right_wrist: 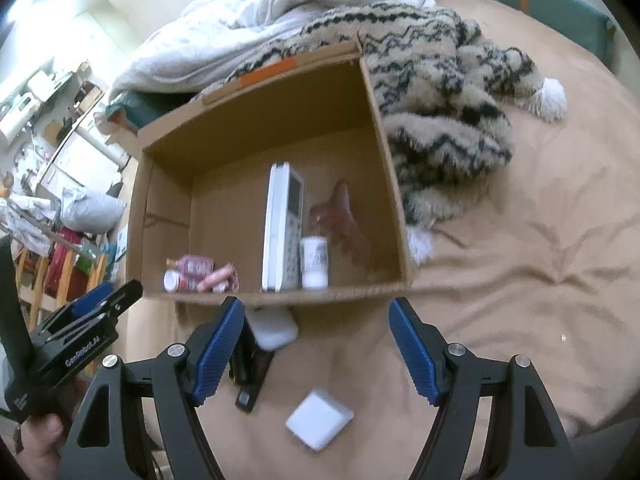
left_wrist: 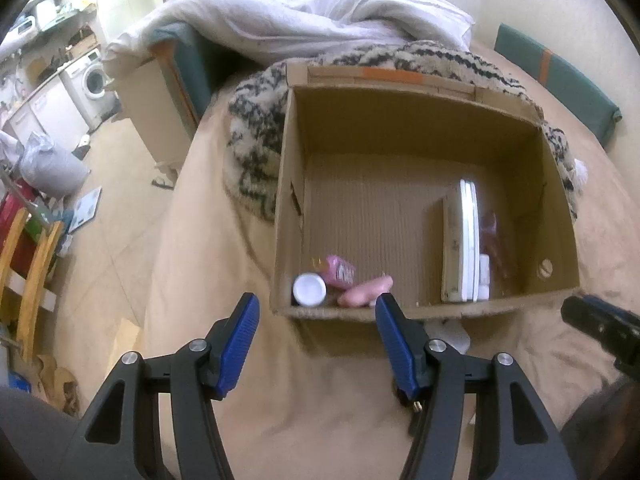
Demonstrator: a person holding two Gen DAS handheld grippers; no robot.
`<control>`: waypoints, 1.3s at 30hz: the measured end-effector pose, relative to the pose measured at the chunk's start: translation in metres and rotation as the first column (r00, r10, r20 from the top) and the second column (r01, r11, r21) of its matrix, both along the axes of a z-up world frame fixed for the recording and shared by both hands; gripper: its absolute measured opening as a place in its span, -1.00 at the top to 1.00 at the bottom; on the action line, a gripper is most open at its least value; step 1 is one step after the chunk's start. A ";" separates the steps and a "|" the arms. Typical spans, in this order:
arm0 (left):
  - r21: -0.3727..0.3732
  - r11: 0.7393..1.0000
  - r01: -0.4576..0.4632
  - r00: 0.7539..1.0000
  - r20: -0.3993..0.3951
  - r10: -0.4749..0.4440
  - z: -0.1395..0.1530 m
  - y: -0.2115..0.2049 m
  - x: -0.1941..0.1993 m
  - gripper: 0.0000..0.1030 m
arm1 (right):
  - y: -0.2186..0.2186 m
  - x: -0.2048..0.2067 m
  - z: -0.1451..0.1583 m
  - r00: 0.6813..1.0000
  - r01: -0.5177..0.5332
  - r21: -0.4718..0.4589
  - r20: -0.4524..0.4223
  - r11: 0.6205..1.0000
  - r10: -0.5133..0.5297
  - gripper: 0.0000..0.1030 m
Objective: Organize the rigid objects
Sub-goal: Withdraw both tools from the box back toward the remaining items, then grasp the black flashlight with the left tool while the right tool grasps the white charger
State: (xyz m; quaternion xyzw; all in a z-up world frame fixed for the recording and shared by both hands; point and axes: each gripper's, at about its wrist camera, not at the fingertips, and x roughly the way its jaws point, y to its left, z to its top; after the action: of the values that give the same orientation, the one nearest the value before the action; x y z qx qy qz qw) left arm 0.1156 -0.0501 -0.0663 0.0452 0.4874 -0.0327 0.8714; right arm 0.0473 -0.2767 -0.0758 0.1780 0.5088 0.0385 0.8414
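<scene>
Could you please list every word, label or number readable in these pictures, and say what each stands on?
"GenRobot.AI": white lettering on the black body of the left gripper, in the right wrist view.
Pink packet in the cardboard box: print blurred, unreadable.
White remote control: markings too small.
White bottle: label unreadable.
</scene>
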 end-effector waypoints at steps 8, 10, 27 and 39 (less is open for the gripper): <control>-0.003 1.000 0.014 0.997 -0.070 -0.014 -0.020 -0.007 -0.009 -0.11 | -0.006 -0.012 -0.027 0.991 0.048 0.078 -0.131 0.996 -0.038 -0.54; -0.022 1.000 0.021 0.995 -0.101 -0.023 -0.028 -0.010 -0.010 -0.11 | -0.008 -0.013 -0.031 0.988 0.063 0.096 -0.145 0.993 -0.049 -0.54; -0.178 0.980 0.084 0.923 -0.358 -0.144 -0.097 -0.057 0.018 0.16 | -0.023 -0.009 -0.045 0.973 0.129 0.158 -0.210 0.979 -0.095 -0.54; -0.227 0.973 0.028 0.912 -0.393 -0.118 -0.105 -0.040 0.026 0.66 | 0.028 -0.016 -0.089 0.891 -0.071 0.133 -0.436 0.989 0.123 -0.54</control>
State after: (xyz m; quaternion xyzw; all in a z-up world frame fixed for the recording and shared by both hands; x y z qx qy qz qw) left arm 0.1420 -0.0897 -0.1708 -0.0393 0.6484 -0.1271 0.7496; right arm 0.0314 -0.2486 -0.1651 0.2039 0.6922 0.0677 0.6890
